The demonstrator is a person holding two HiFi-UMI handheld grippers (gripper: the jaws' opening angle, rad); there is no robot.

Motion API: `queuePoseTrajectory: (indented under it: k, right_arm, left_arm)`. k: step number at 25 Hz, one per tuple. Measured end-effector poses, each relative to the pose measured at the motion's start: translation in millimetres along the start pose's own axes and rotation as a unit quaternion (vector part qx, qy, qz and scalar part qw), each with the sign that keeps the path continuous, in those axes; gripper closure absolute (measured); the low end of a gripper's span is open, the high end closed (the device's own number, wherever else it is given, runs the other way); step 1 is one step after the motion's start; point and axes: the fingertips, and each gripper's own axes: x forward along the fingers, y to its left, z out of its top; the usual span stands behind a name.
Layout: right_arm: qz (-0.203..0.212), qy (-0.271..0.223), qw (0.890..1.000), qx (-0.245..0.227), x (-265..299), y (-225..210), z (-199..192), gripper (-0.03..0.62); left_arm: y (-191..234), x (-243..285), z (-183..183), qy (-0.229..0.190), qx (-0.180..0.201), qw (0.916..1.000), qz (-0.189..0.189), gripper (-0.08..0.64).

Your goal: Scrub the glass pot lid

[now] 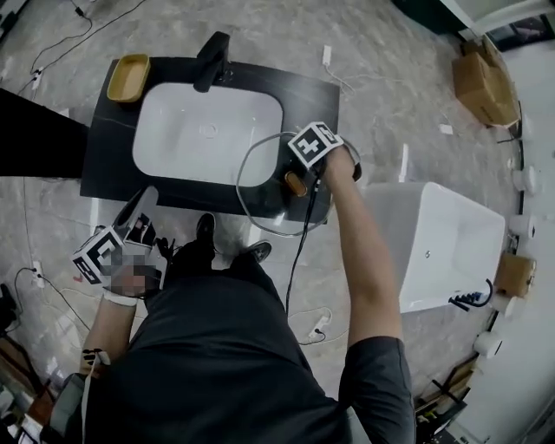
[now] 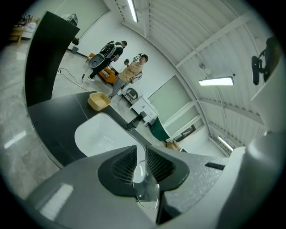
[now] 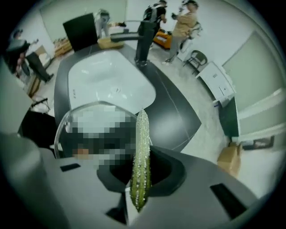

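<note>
Large studio hall, freestanding sink counter (image 1: pixel 104 160), white tub (image 1: pixel 486 227), loose floor cables (image 1: pixel 54 54)

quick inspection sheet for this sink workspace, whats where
surface: dark counter with a white sink
job's things: glass pot lid at the counter's front right, knob up; green sponge, beaded with wet
clutter: yellow tray on the far left corner; black faucet
grippers: right gripper shut on the sponge, over the lid; left gripper tongs together, held off the counter
cables: black cable along the right arm; loose cords on the floor
surroundings: white tub, cardboard box, people standing behind
</note>
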Motion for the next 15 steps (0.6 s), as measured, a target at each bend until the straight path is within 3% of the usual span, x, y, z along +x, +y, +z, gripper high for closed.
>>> queuePoseTrajectory:
  k: [3, 5, 9, 15]
  right_arm:
    - [-0.018, 0.135, 0.985, -0.103, -1.1, 4.0, -5.3, 0.537]
    - [-0.008, 0.18, 0.975, -0.129, 3.2, 11.3, -0.2, 0.537]
    - [0.017, 0.2, 0.969, -0.147, 16.3, 41.6, 21.0, 0.537]
    - [-0.008, 0.199, 0.947, -0.253, 22.8, 104.4, 36.1, 0.537]
  left_arm:
    - [3.7, 0.7, 3.2, 0.0, -0.006, 1.0, -0.007, 0.491]
    - [6.1, 1.0, 3.5, 0.0, -0.008, 0.9999, -0.01, 0.491]
    - [5.0, -2.8, 9.0, -0.009, -0.019, 0.9996, -0.017, 0.491]
    - [20.6, -8.9, 11.6, -0.007, -0.036, 0.9993, -0.009, 0.491]
